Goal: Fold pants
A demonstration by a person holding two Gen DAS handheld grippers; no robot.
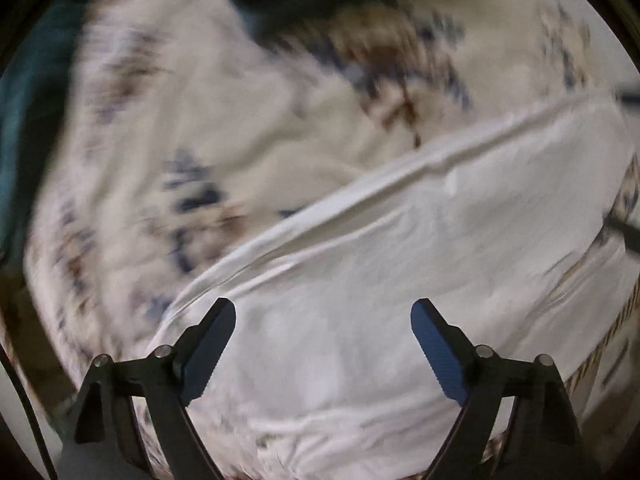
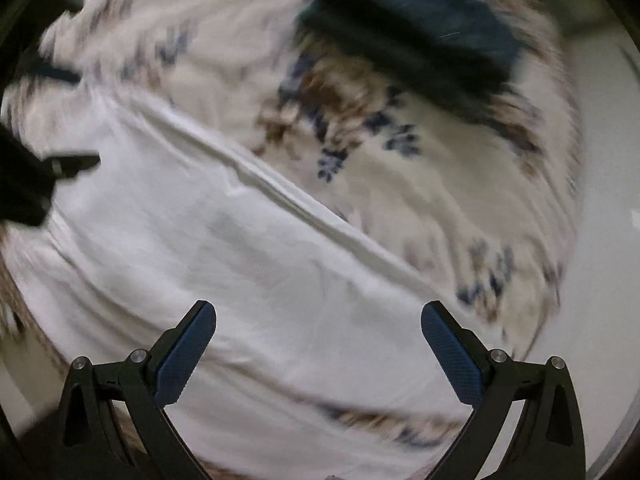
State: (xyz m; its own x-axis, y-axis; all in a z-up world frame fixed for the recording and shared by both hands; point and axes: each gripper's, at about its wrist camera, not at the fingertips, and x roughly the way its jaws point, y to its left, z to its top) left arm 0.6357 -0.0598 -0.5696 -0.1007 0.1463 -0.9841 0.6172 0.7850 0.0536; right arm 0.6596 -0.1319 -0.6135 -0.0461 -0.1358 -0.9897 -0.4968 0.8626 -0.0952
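Note:
White pants (image 1: 420,248) lie flat on a floral bedsheet, a long folded edge running diagonally across the left wrist view. They also fill the lower left of the right wrist view (image 2: 224,264). My left gripper (image 1: 323,312) is open and empty, hovering over the white cloth. My right gripper (image 2: 318,314) is open and empty above the same cloth. The left gripper's dark tip (image 2: 68,166) shows at the left edge of the right wrist view, over the pants. Both views are motion-blurred.
A cream bedsheet with blue and brown flowers (image 1: 192,128) (image 2: 400,184) lies under the pants. A dark teal cloth (image 2: 408,32) lies at the far side, also seen at the left edge of the left wrist view (image 1: 24,120).

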